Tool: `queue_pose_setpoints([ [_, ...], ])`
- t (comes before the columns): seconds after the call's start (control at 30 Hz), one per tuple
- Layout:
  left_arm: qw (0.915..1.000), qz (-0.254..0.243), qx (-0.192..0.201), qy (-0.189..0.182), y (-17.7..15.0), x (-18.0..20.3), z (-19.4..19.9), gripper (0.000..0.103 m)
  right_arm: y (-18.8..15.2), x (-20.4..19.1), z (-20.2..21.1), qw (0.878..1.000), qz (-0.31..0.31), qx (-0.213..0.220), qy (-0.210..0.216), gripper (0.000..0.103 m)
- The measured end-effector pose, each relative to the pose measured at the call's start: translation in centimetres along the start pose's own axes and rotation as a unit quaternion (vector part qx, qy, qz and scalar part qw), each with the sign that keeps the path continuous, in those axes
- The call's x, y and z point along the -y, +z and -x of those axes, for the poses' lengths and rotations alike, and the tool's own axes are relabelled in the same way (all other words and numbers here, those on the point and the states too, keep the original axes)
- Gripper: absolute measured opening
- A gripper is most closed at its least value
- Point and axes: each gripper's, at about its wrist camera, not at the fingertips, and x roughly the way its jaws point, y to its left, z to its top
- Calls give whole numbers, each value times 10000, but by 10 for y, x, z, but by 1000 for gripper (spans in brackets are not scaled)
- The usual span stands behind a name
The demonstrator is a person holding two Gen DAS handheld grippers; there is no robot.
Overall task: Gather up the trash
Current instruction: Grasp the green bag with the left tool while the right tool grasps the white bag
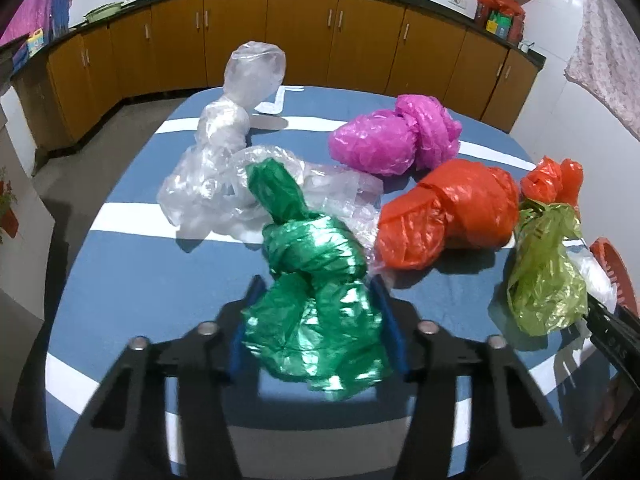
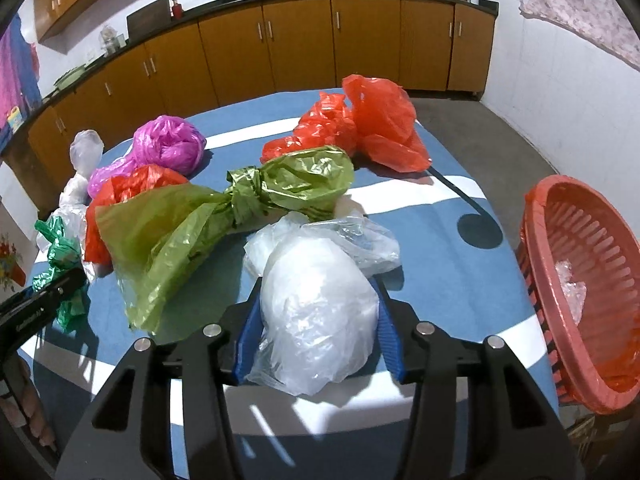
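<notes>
A crumpled dark green plastic bag point(image 1: 320, 320) lies on the blue striped table point(image 1: 140, 280). My left gripper point(image 1: 316, 286) is shut on its lower part, with both blue pads pressed into its sides. A white translucent bag point(image 2: 316, 308) fills my right gripper point(image 2: 319, 284), whose pads press on it from both sides. An orange basket point(image 2: 536, 240) with a bit of clear plastic inside stands at the table's right edge. The left gripper's black body point(image 2: 36, 308) shows at the left of the right wrist view, by the green bag point(image 2: 60, 252).
Other knotted bags lie across the table: clear ones point(image 1: 224, 168), a pink one point(image 1: 384, 140), an orange one point(image 1: 448, 212), a smaller orange one point(image 2: 376, 124) and an olive one point(image 2: 224, 216). Brown kitchen cabinets point(image 1: 300, 40) run behind the table.
</notes>
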Motion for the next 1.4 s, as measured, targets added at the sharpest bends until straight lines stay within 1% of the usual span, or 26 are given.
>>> queue_pose_setpoints([
  [0.03,10000,-18,-3,-5,-1,0,1,39,-1,1,2,10000,-5,3,-7,51],
  [0.07,10000,-31,-2,-18,-2,0,2,34,-3,3,3,10000,-13,5,-13,51],
  [0.1,10000,-37,-2,-57,-3,0,4,32,-4,4,4,10000,-18,6,-22,51],
  [0.27,9999,-75,66,-98,-12,-5,15,26,-10,13,11,9999,-90,17,-100,51],
  [0.47,9996,-100,195,-159,-23,-10,35,26,-17,26,20,9996,-193,38,-183,51],
  [0.7,9986,-238,360,-309,-26,-3,54,24,-23,36,32,9992,-318,93,-233,49],
  [0.97,9956,-514,603,-494,-26,23,76,23,-24,46,50,9982,-494,280,-181,48],
  [1.1,9942,-597,664,-605,-24,36,83,23,-24,48,58,9976,-561,377,-126,47],
  [1.4,9906,-767,712,-884,-23,64,93,23,-24,58,74,9960,-701,557,-79,47],
])
